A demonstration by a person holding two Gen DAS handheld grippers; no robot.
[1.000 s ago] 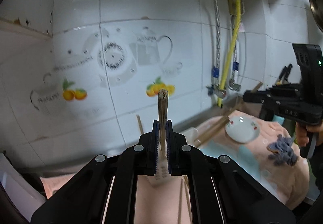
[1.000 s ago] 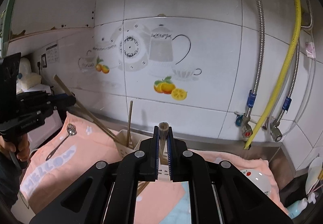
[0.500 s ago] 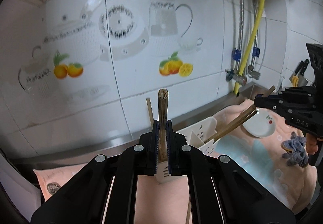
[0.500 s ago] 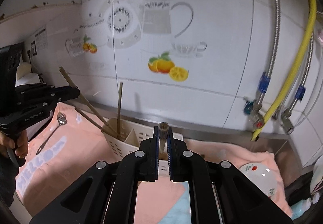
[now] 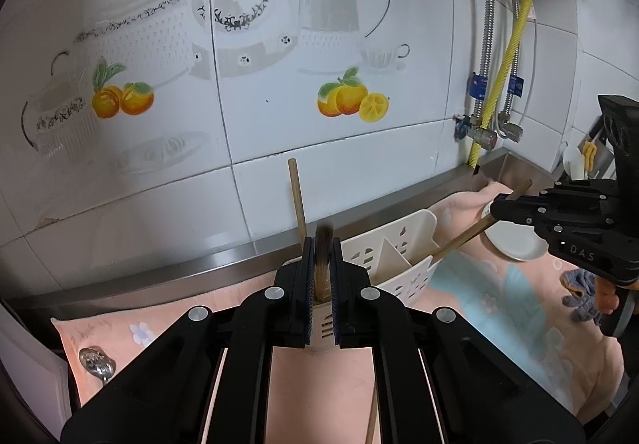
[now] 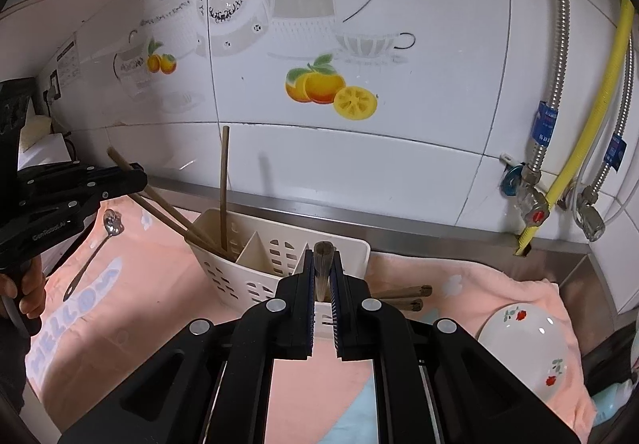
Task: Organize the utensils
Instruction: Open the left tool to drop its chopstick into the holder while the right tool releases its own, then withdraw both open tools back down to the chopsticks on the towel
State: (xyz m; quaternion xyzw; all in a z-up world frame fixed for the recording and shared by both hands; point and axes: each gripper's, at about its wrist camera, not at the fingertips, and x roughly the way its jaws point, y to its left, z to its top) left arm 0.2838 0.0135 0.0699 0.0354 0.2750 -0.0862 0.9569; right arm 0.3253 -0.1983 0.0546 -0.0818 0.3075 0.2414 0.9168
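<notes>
A white slotted utensil caddy (image 6: pixel 279 260) (image 5: pixel 399 244) stands on a pink towel by the tiled wall. My left gripper (image 5: pixel 321 244) is shut on wooden chopsticks (image 5: pixel 322 264). In the right wrist view the left gripper (image 6: pixel 137 180) holds those chopsticks (image 6: pixel 167 212) slanting into the caddy's left compartment, beside one upright chopstick (image 6: pixel 224 184). My right gripper (image 6: pixel 323 256) is shut on another pair of chopsticks (image 6: pixel 322 272). From the left wrist view the right gripper (image 5: pixel 499 210) holds that pair (image 5: pixel 459 240) slanting into the caddy's right end.
A metal spoon (image 6: pixel 108 228) (image 5: pixel 96 362) lies on the towel left of the caddy. Two chopsticks (image 6: pixel 403 296) lie right of the caddy. A white flowered bowl (image 6: pixel 523 344) sits at the right. Pipes and a yellow hose (image 6: pixel 579 148) run down the wall.
Both grippers have come down and closer to the caddy, each still shut on its chopsticks. The chopsticks' lower ends now sit lower in the caddy.
</notes>
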